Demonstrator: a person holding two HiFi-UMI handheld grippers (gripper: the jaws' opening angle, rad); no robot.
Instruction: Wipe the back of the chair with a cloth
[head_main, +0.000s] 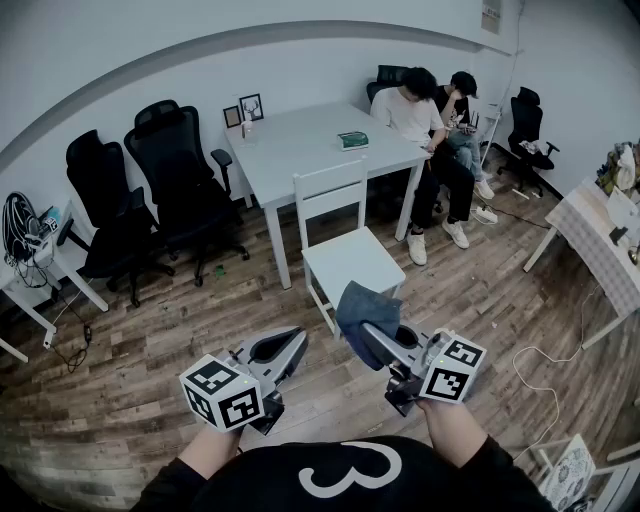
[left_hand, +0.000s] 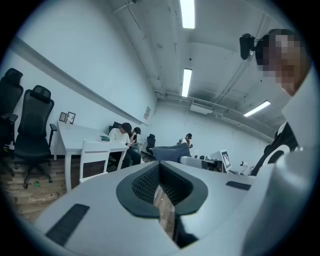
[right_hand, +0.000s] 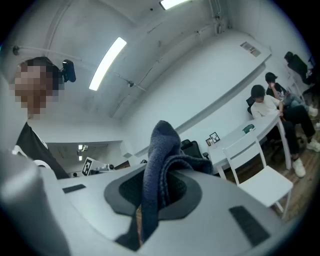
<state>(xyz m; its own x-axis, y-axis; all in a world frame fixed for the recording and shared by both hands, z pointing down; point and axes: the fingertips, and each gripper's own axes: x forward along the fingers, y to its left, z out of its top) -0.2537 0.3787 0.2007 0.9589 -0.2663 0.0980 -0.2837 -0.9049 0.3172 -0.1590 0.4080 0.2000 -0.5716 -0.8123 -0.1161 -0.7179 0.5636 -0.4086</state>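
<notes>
The right gripper (right_hand: 150, 197) has its jaws clamped on a dark blue cloth (right_hand: 161, 150). The cloth is pinched in a fold between the pads. A rounded hump of it stands up past the tips, and a strip hangs down through the slot below.

The left gripper (left_hand: 161, 192) has its jaws drawn together with nothing between them. Only a thin sliver of the wood floor (head_main: 150, 340) shows through the slit. The person holds both grippers low in front of the body, side by side but apart, with the tips pointing forward.

Just ahead of the grippers stands a white wooden chair (head_main: 352, 258). Its seat faces the person, and its slatted back (head_main: 330, 192) is on the far side, against the edge of a white table (head_main: 300, 140). The cloth is held up in the air near the front edge of the seat and is not touching the chair.

A small green box (head_main: 352, 140) lies on the table. Two people (head_main: 410, 105) sit at the table's far right end. Black office chairs (head_main: 175, 165) stand along the wall to the left.
</notes>
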